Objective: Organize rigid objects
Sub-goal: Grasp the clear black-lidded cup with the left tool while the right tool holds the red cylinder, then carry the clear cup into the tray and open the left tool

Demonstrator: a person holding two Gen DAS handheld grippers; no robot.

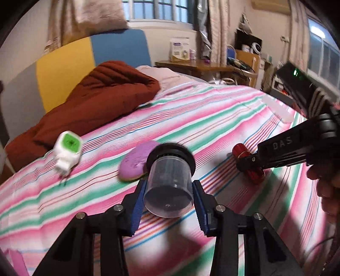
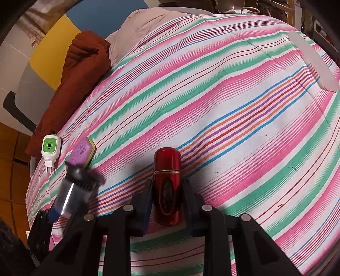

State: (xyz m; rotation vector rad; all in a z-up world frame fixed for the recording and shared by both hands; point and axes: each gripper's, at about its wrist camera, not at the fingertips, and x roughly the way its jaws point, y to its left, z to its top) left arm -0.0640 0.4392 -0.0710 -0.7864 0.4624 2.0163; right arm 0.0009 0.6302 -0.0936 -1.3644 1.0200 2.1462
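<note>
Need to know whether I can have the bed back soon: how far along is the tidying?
Nothing looks sorted yet. Left tongs hold the clear jar; right tongs hold the red case. The white plug-in and purple pad remain on the striped bedspread.

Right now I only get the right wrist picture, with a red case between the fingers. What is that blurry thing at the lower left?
Observer: A clear jar with a black lid, gripped between the blue pads of the left gripper.
Operator: Which way does it point?
Observer: Its bottom faces the left camera. The lid points away, toward the purple oval item lying on the quilt.
Operator: And what's past the bed?
Observer: A wooden desk with a white box on it, below a window.
</note>
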